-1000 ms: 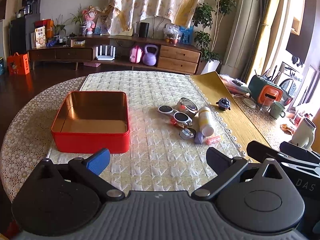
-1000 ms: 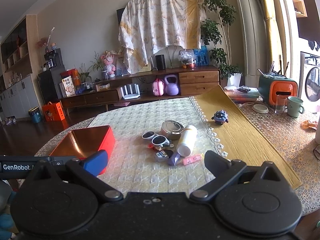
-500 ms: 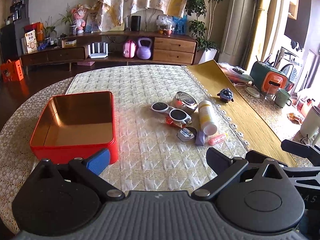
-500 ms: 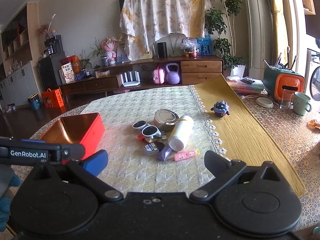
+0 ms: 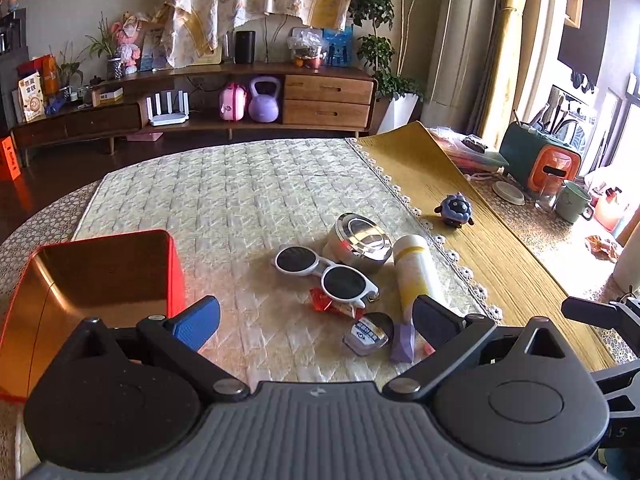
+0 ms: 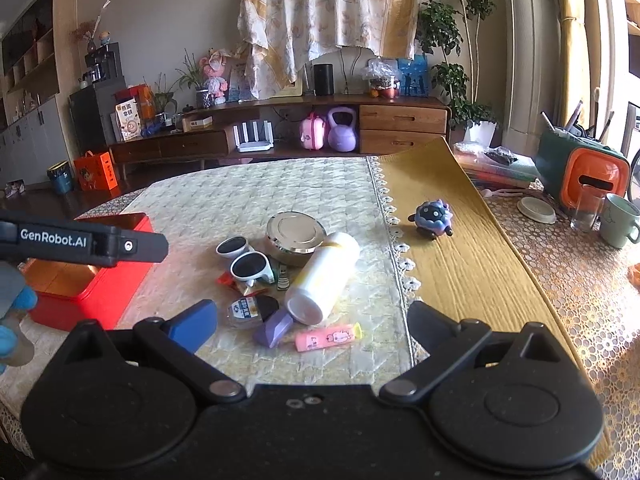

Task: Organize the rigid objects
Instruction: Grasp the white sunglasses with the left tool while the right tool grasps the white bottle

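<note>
A heap of small objects lies mid-table: white sunglasses (image 5: pixel 326 276) (image 6: pixel 248 262), a round metal tin (image 5: pixel 358 242) (image 6: pixel 295 236), a white and yellow bottle (image 5: pixel 416 272) (image 6: pixel 324 278) on its side, a purple piece (image 6: pixel 274 328), a pink tube (image 6: pixel 326 337) and a small round tin (image 5: pixel 368 334) (image 6: pixel 250 310). An open, empty red box (image 5: pixel 80 284) (image 6: pixel 86 304) stands to the left. My left gripper (image 5: pixel 316 320) is open, just short of the heap. My right gripper (image 6: pixel 312 324) is open over the heap's near edge.
A small blue toy (image 5: pixel 456 210) (image 6: pixel 433 218) sits on the yellow runner (image 5: pixel 480 240) to the right. A green and orange holder (image 6: pixel 584 172), a glass and a green mug (image 6: pixel 618 220) stand at the far right. The left gripper's body (image 6: pixel 80 242) crosses the right wrist view.
Both grippers have moved forward toward the heap, which now looks larger and closer. The red box has slid to the left edge of the left wrist view. Both stay open.
</note>
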Motion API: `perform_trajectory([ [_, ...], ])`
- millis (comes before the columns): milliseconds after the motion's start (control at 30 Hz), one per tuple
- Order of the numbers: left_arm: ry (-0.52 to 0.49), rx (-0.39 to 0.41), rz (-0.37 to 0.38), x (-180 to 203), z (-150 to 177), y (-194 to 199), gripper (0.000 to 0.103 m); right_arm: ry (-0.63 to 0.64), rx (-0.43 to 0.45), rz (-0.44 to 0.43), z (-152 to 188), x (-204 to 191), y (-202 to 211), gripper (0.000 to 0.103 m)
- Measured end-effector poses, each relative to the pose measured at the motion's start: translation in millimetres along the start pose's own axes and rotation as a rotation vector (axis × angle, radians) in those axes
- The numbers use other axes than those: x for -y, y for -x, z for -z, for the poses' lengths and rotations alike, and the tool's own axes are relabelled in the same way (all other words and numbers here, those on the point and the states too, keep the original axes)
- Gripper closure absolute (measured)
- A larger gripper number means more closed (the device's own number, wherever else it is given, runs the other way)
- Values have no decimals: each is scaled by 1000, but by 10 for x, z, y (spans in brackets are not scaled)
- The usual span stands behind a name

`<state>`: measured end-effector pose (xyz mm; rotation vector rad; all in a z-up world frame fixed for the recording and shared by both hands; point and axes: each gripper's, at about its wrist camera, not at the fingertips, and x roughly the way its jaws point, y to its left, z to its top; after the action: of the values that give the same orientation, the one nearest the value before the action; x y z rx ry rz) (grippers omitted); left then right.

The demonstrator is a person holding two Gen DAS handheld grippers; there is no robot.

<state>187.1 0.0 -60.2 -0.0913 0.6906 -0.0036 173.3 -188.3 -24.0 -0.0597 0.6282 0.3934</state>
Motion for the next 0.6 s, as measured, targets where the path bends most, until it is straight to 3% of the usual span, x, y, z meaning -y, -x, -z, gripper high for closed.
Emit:
perform_trajectory([
  [367,65,-97,-55,-85,-380,-748,0,-17,-57,-12,-272,196,-577,9],
  [600,132,-186,-52,-84,-428,-1145,0,5,-88,-36,-296,151,-802,11],
])
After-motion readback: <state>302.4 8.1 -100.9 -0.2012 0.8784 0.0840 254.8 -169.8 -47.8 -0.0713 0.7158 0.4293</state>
